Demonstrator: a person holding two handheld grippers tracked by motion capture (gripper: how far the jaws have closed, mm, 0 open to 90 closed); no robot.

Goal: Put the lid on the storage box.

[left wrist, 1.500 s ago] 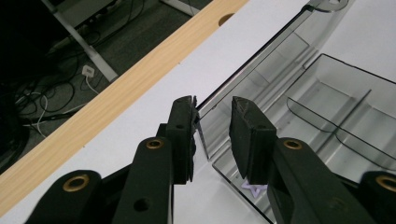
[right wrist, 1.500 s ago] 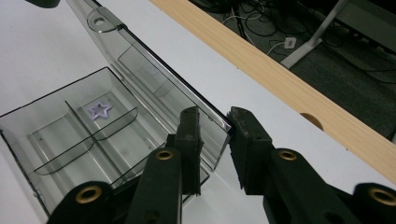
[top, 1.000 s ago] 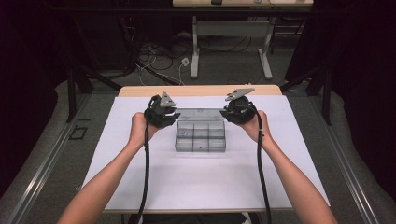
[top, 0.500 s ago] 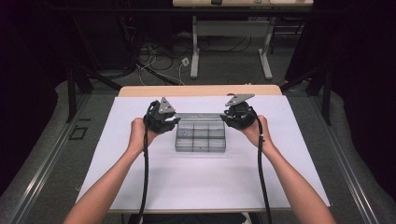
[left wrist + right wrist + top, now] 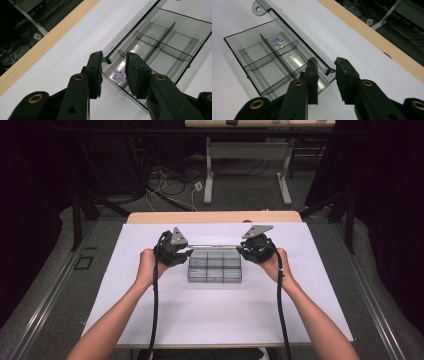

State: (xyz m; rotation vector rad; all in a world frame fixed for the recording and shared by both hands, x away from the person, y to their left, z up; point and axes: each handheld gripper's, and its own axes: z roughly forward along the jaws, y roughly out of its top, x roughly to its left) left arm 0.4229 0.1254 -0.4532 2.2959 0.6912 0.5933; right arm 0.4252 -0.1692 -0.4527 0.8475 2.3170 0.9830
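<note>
Clear plastic forms the compartment box [image 5: 214, 267], which sits near the middle of the white desk [image 5: 215, 320] with its lid [image 5: 212, 247] raised along the far edge. Dividers split the box into small compartments. A purple star-shaped piece [image 5: 119, 75] lies in the end compartment nearest the left gripper [image 5: 186, 254]; the right gripper view shows the same piece at the far end of the box.

Left gripper: positioned at the left end of the box. Its fingers [image 5: 96, 72] stand partly open and straddle the corner of the lid's edge. The left finger appears to touch that corner; the right finger hangs clear above the star's compartment. No firm grip is visible.

Right gripper [image 5: 241, 251]: positioned at the right end of the box. Its fingers [image 5: 312, 75] are likewise partly open, with the end of the lid's edge between them. The edge shows daylight on both sides, so nothing is clamped.

Each hand holds its gripper level with the box's far side, with cables trailing back toward the near desk edge.
</note>
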